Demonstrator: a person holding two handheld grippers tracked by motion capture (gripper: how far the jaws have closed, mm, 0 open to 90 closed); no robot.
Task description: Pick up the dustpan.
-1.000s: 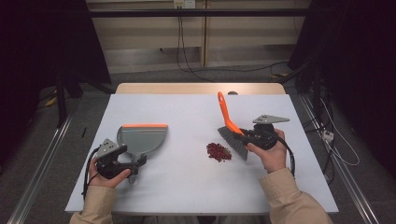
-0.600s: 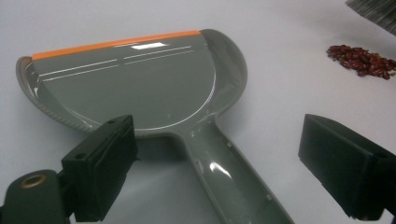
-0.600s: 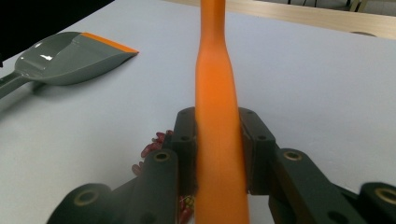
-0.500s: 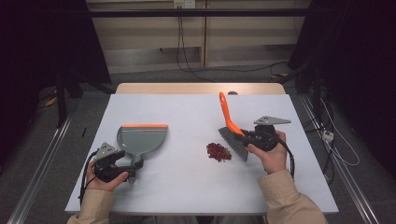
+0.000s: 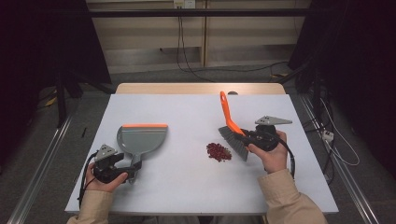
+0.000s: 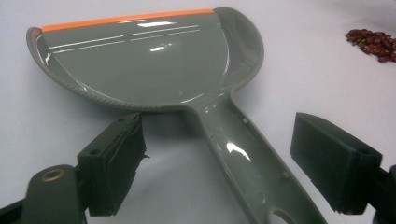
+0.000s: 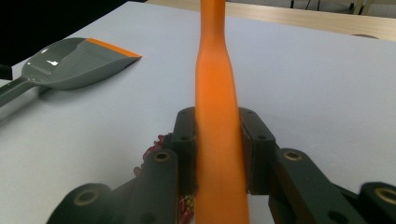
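- At the lower left of the high view, the left gripper [image 5: 122, 171] sits in the person's left hand [image 5: 105, 179], low over the white table [image 5: 187, 116].
- In the left gripper view its jaws stand wide apart, one at the lower left of the frame and one at the lower right. The grey handle of the dustpan [image 6: 154, 70] runs between them toward the bottom edge, touching neither.
- The dustpan's pan lies flat beyond the jaws, filling the upper left of that frame, with its orange lip at the far edge.
- At the right of the high view, the right hand [image 5: 273, 151] holds the right gripper [image 5: 246, 136]. Its jaws are clamped on the brush [image 5: 229, 126].
- In the right gripper view the orange brush handle [image 7: 215, 116] rises up the middle of the frame, pinched between the two black jaws.
- The grey bristles point down and left in the high view, just beside the pile of red beans [image 5: 218, 151] at the centre of the table.
- The beans lie between the dustpan and the brush, well apart from the dustpan.
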